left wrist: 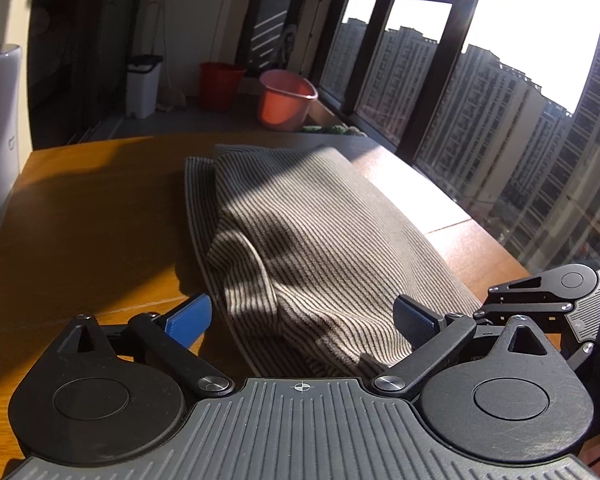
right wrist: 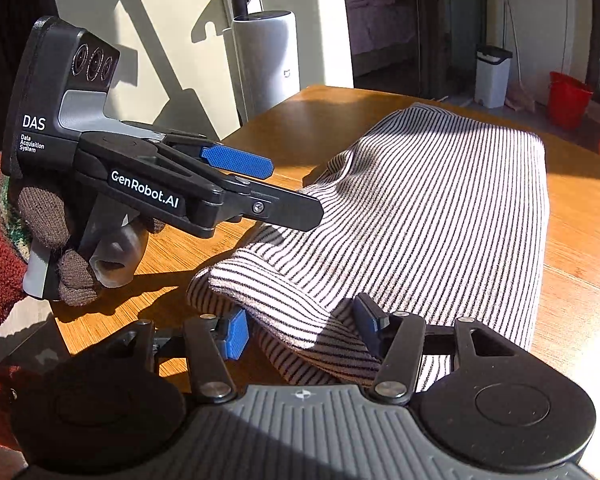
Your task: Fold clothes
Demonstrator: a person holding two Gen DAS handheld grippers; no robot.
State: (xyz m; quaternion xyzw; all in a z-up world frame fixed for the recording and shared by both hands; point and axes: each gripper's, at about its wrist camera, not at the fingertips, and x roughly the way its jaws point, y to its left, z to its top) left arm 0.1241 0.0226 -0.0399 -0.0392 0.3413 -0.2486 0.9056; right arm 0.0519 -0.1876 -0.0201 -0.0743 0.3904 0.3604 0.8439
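Observation:
A striped grey-and-black garment (left wrist: pixel 300 232) lies folded on the wooden table (left wrist: pixel 92 208). My left gripper (left wrist: pixel 302 316) is open, its blue pads on either side of the garment's near edge. It also shows in the right wrist view (right wrist: pixel 288 188), hovering just above the cloth. In the right wrist view the garment (right wrist: pixel 440 208) has a folded bulge at its near end. My right gripper (right wrist: pixel 300 328) is open with its jaws around that bulge, not closed on it.
The table (right wrist: pixel 580 264) runs along a large window (left wrist: pixel 480 80) at the right. Beyond its far edge stand a pink bucket (left wrist: pixel 286 98), a red bucket (left wrist: pixel 220 84) and a white bin (left wrist: pixel 144 84). A white cylindrical appliance (right wrist: pixel 268 64) stands left of the table.

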